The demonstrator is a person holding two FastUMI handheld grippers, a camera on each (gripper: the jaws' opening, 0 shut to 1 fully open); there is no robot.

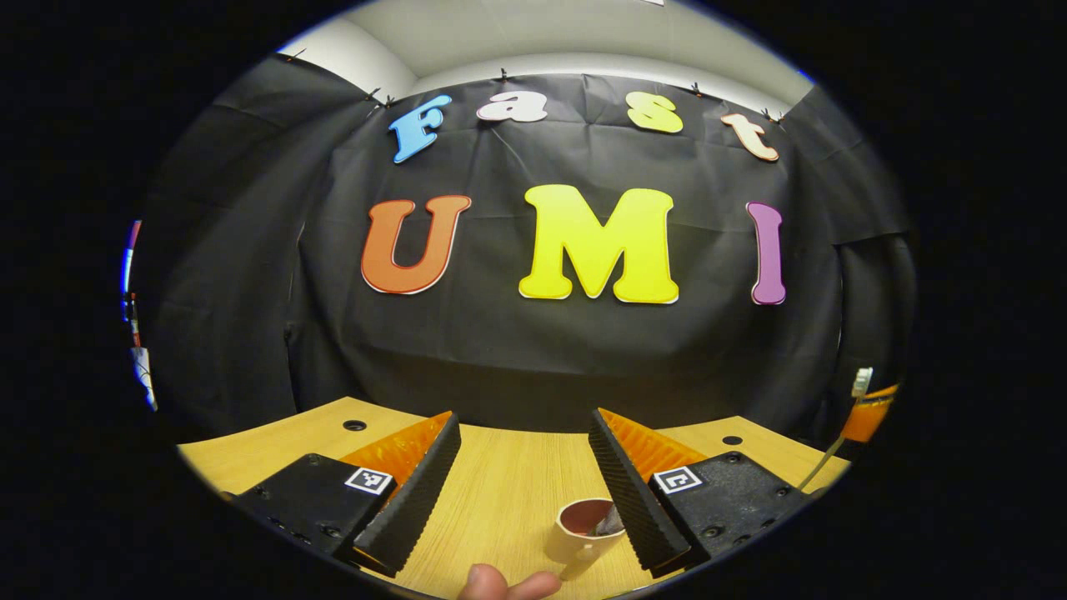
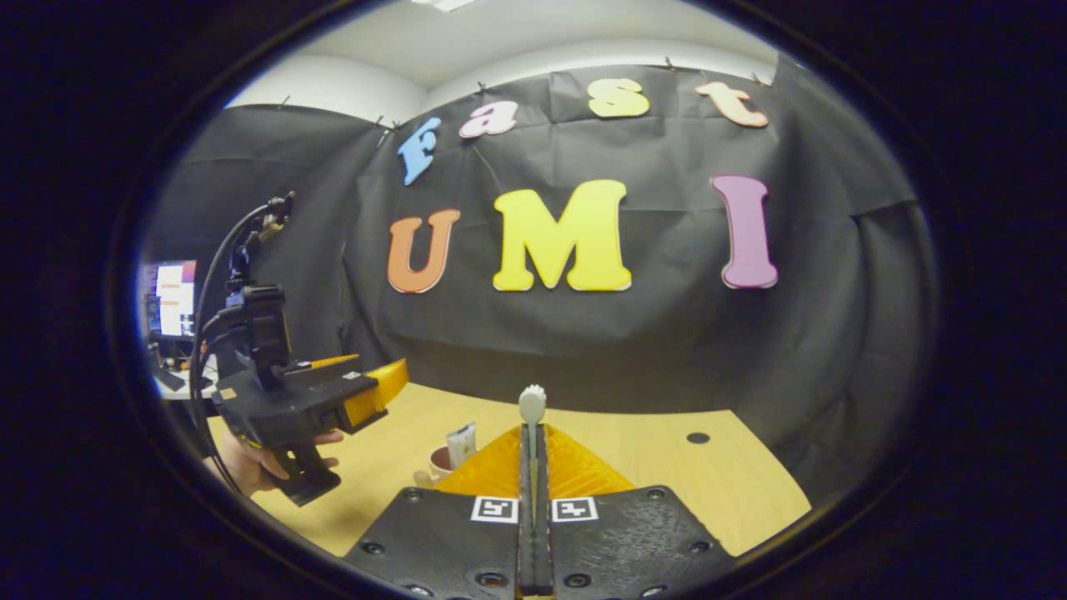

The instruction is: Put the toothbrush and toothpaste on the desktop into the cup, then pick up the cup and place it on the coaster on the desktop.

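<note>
In the left gripper view my left gripper (image 1: 523, 421) stands open above the wooden desktop (image 1: 500, 492). The pale cup (image 1: 588, 525) sits low between its fingers, close by the right one, with something dark inside. At the far right edge the right gripper (image 1: 867, 417) carries the toothbrush (image 1: 860, 383). In the right gripper view my right gripper (image 2: 533, 433) is shut on the toothbrush (image 2: 532, 406), whose bristle head points up past the fingertips. Beyond it to the left stands the cup (image 2: 437, 463) with the toothpaste tube (image 2: 461, 443) upright in it. The left gripper (image 2: 375, 371) hovers open at the left, held by a hand (image 2: 250, 467).
The desktop has round cable holes (image 1: 354, 425) (image 1: 732, 439) (image 2: 698, 437) near its back edge. A fingertip (image 1: 508, 583) shows at the bottom of the left gripper view. A lit screen (image 2: 171, 308) stands outside the booth at the far left.
</note>
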